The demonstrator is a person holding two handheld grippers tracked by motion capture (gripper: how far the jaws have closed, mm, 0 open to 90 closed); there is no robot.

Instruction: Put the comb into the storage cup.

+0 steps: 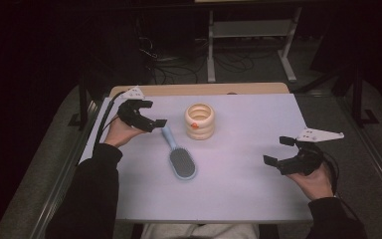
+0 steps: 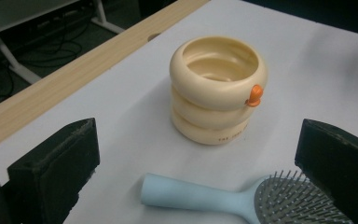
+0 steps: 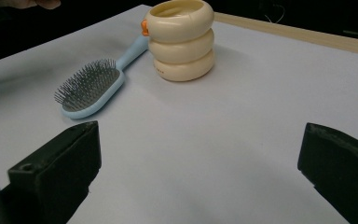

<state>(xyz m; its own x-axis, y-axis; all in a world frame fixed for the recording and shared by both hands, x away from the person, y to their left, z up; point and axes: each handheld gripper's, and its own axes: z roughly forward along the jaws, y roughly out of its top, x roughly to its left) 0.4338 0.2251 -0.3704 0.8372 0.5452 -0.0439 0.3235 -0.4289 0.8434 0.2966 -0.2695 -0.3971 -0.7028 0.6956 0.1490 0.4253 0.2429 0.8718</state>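
A cream ringed cup (image 1: pixel 200 121) with a small orange knob stands upright on the white table (image 1: pixel 248 189), left of centre. A light blue hairbrush (image 1: pixel 178 157) lies bristles up beside it, handle toward the cup. My left gripper (image 1: pixel 153 114) hovers open just left of the brush handle; the left gripper view has the cup (image 2: pixel 218 88) and brush handle (image 2: pixel 191 197) between its jaws. My right gripper (image 1: pixel 278 151) is open near the table's right edge, well away from both; its view looks across bare table to the brush (image 3: pixel 93 86) and cup (image 3: pixel 182 39).
A wooden strip (image 1: pixel 199 89) runs along the table's far edge. Beyond it, on the dark floor, are cables and a white metal frame (image 1: pixel 251 40). The person's forearms come in from the bottom at left and right.
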